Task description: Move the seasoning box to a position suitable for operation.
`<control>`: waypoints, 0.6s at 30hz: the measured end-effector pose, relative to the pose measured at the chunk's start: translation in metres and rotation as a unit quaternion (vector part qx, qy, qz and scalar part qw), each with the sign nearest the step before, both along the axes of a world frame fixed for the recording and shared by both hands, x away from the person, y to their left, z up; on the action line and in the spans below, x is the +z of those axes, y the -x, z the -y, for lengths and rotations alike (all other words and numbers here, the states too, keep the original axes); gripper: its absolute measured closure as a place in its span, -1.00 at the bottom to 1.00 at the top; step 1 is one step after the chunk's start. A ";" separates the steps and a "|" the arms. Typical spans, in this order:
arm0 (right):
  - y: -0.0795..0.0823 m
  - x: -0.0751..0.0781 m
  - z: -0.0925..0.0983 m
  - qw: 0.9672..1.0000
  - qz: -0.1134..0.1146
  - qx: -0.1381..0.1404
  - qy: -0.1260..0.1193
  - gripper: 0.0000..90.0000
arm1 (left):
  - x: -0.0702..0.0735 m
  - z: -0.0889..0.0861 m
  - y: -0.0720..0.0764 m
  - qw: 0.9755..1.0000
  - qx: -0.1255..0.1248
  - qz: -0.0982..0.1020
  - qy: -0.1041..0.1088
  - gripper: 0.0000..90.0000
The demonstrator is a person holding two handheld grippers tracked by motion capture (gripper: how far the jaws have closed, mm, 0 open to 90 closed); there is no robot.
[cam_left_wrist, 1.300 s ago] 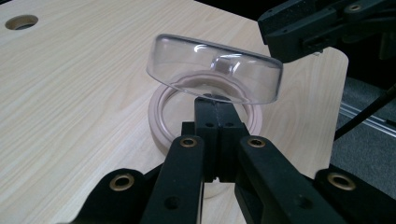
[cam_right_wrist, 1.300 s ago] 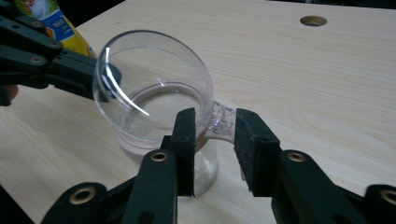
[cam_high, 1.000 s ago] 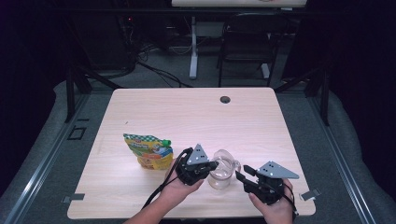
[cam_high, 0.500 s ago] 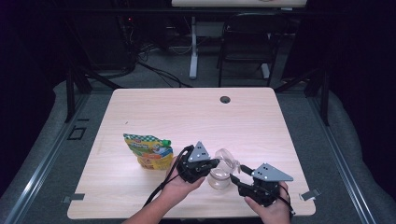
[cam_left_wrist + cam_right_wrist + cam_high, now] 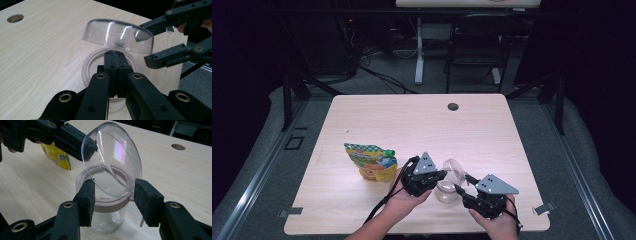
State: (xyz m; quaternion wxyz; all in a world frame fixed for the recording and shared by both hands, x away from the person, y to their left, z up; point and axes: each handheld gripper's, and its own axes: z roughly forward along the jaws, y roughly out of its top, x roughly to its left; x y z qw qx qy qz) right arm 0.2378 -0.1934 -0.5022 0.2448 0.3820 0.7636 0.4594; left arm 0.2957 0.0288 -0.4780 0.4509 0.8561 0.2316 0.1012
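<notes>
A clear jar (image 5: 446, 192) with a pale pinkish collar is standing on the table (image 5: 492, 125) close to its near edge, a little right of the middle, between the person's two hands. Its transparent domed lid (image 5: 454, 167) is standing tilted open above the rim, hinged up toward the far side of the jar.

The left gripper (image 5: 435, 176) is reaching in from the jar's left, and its jaws are clenched tight together — in the left gripper view the two black pads (image 5: 110, 72) are pressing flat against each other with no gap, their tips sitting right over the collar (image 5: 87, 67) of the jar, just beneath the small tab at the base of the raised lid (image 5: 117, 35). Whether they are pinching that tab or only resting at the rim cannot be told.

The right gripper (image 5: 467, 190) is coming in from the jar's right, toward the near right corner of the table. Its jaws have just been opening and are standing wide, one pad (image 5: 87, 197) on each side of the collar (image 5: 107, 205) — the jar is sitting between them, but the pads are standing just clear of it, so the grip is released. In the right gripper view the lid (image 5: 112, 157) is leaning up and over the mouth.

A green and yellow snack pouch (image 5: 371, 161) is lying on the table to the left of the left hand (image 5: 404, 200), near it but apart from the jar. A round cable hole (image 5: 453, 106) is sitting near the far edge of the table.
</notes>
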 end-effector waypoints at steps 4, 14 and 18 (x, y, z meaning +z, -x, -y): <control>0.001 0.001 0.000 1.000 0.005 -0.001 -0.002 0.16 | -0.003 -0.004 0.000 1.000 0.003 -0.004 0.000 1.00; 0.001 0.005 0.008 1.000 0.009 -0.008 -0.025 0.26 | -0.012 -0.006 0.001 1.000 0.009 -0.008 -0.006 1.00; 0.001 0.006 0.011 0.999 0.010 -0.011 -0.035 0.29 | -0.016 -0.006 0.001 1.000 0.010 -0.010 -0.006 1.00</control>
